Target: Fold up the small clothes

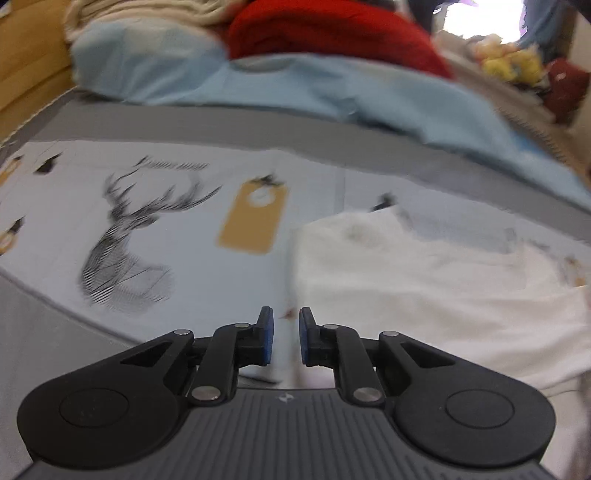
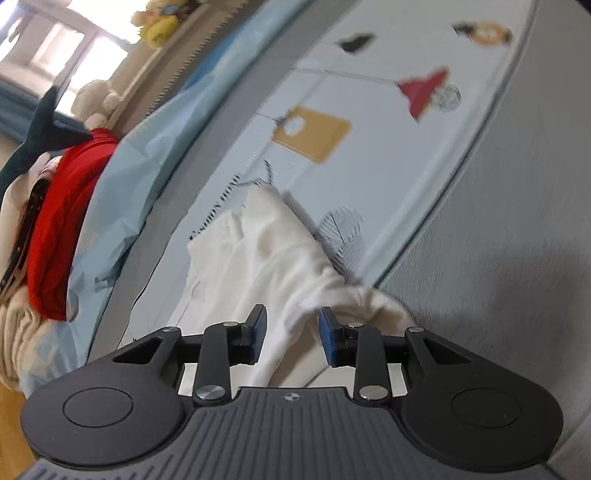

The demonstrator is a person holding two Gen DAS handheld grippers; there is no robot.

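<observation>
A small white garment (image 1: 424, 280) lies spread on a printed light-blue bedsheet (image 1: 177, 221). My left gripper (image 1: 286, 334) is open with a narrow gap and empty, just off the garment's left edge. In the right wrist view the same white garment (image 2: 269, 236) is bunched, and a fold of it runs between the fingers of my right gripper (image 2: 290, 334). The right jaws stand open around the cloth without pinching it.
A light-blue blanket (image 1: 295, 88) and a red garment (image 1: 332, 33) are piled at the far side of the bed. Plush toys (image 1: 513, 62) sit beyond them. A grey border (image 2: 498, 221) edges the sheet. A wooden frame (image 1: 29, 55) stands at the left.
</observation>
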